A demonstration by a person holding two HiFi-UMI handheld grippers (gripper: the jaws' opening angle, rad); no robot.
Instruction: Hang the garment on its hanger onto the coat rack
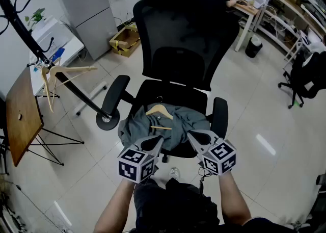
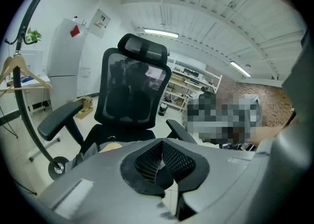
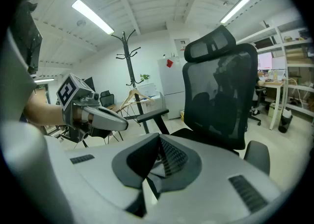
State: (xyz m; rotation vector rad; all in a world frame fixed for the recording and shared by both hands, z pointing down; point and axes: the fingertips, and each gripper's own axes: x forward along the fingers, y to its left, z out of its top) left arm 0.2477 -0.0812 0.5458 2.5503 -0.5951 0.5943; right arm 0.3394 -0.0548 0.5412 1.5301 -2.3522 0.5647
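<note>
Logging from the head view: both hand-held grippers hover low over the front edge of the seat, side by side and apart from each other. The left hand-held gripper [image 1: 158, 140] has its jaws together with nothing between them; its own view shows the ribbed pads [image 2: 153, 161] meeting. The right hand-held gripper [image 1: 191, 135] is likewise closed and empty, its pads [image 3: 169, 155] pressed together.

I see the grey garment [image 1: 189, 120] lying crumpled on the seat of the black office chair [image 1: 183, 33] at 12 o'clock, just beyond both sets of jaw tips. Its wooden hanger [image 1: 159, 111] lies on top of the cloth. Neither hand-held gripper touches the garment or its hanger.

The black coat rack [image 1: 76, 91] stands at 10 o'clock, well apart from the chair seat. An empty wooden hanger [image 1: 76, 68] hangs on it.
</note>
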